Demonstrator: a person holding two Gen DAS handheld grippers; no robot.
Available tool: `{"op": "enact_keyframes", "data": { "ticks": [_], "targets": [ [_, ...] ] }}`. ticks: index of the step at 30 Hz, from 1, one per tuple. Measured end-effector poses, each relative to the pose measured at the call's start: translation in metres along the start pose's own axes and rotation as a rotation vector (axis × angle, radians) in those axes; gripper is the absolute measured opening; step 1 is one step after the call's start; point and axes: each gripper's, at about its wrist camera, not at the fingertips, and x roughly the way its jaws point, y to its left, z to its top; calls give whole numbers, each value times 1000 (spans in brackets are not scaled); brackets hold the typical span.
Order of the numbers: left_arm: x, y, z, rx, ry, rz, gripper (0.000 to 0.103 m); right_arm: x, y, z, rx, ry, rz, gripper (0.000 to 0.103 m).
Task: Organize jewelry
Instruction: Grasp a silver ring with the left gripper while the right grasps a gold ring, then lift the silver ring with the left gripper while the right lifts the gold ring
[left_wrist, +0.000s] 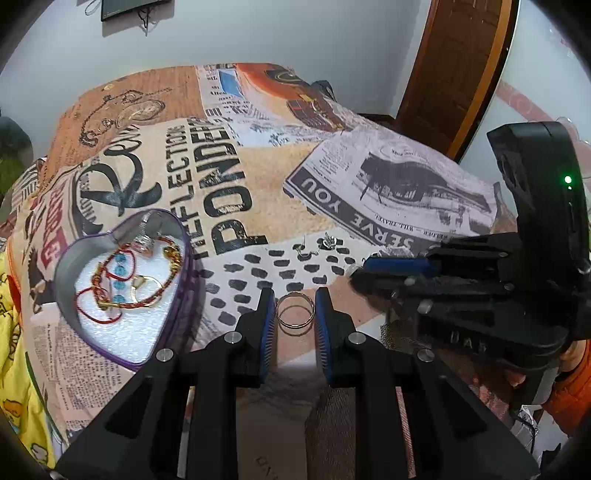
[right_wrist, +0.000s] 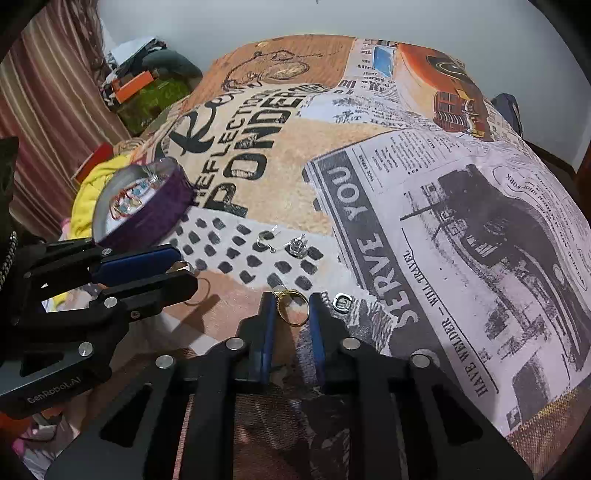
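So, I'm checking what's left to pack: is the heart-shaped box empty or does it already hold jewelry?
Not empty. The heart-shaped box stands open, no lid on it, with red cord bracelets and gold pieces lying on its white lining.

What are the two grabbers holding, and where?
Left gripper brackets a plain ring; right gripper brackets a gold ring, by their sides. Firm contact unclear.

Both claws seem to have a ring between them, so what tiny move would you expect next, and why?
Probably the left gripper closes its fingers on the plain ring. The ring lies on the blanket between the blue pads, apparently untouched, and the heart box with bracelets sits just left of it.
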Motion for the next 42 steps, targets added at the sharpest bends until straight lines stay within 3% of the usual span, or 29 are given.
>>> {"op": "enact_keyframes", "data": {
  "ticks": [8,10,12,13,17,23,25,26,33,42],
  "targets": [
    [-25,8,1,-9,-48,14,21,-19,12,2,-49,-47,-39,5],
    [-29,11,-2,-14,-53,16,21,-21,14,-2,-56,-35,-62,11],
    [-32,14,-3,-16,-54,15,21,-18,10,-6,-44,-8,-64,33],
    [-33,15,-4,-16,-55,18,21,-16,9,-8,-39,-1,-65,35],
    [-32,19,-6,-27,-52,15,21,-3,-1,-9,-8,35,-92,35],
    [-33,26,-8,-45,-57,16,21,9,-4,3,20,17,-82,35],
    [-34,28,-8,-51,-59,18,21,11,-2,4,14,12,-85,30],
    [-34,30,-8,-56,-61,19,21,12,-1,5,12,10,-77,23],
    [-42,39,-9,-81,-76,26,21,6,2,1,17,3,-70,23],
    [-63,50,-5,-100,-124,48,21,-19,36,20,-34,-94,-23,23]
  ]
}}
